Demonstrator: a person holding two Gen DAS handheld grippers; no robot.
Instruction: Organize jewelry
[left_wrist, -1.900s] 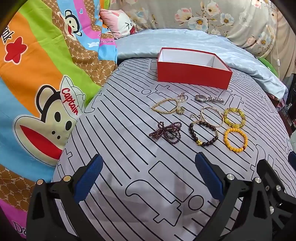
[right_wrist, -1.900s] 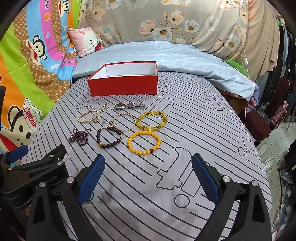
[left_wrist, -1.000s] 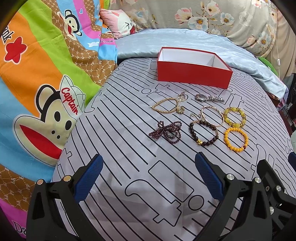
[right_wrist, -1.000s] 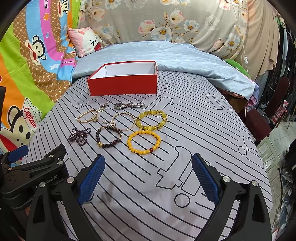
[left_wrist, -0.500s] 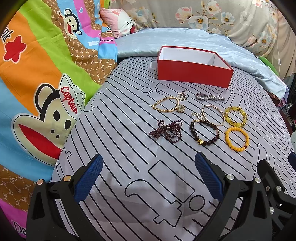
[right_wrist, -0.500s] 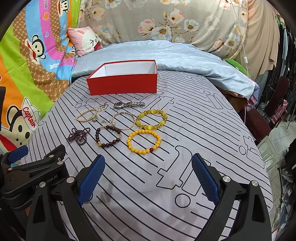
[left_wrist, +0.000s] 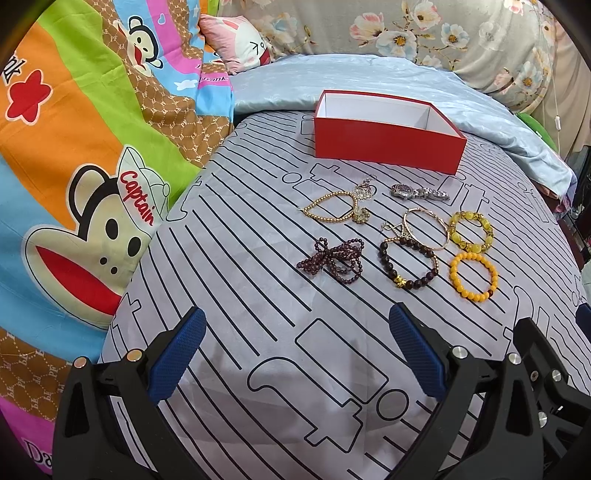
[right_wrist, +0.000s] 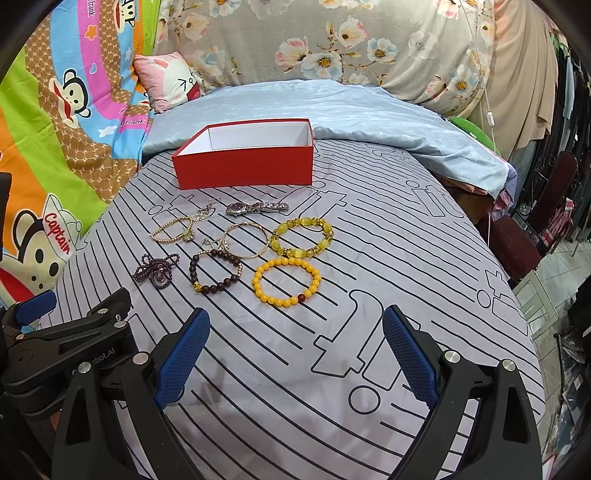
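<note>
left gripper (left_wrist: 297, 354) jaws wide apart, empty | right gripper (right_wrist: 295, 354) same | bracelets (right_wrist: 286, 282) on bed (right_wrist: 406, 258), near red box (right_wrist: 243, 168)

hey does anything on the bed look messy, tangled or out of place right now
Mostly tidy. The purple bead strand lies bunched in a knot-like tangle, unlike the round bracelets beside it. The gold bangle overlaps the dark bead bracelet. The red box sits upright, apparently empty.
</note>
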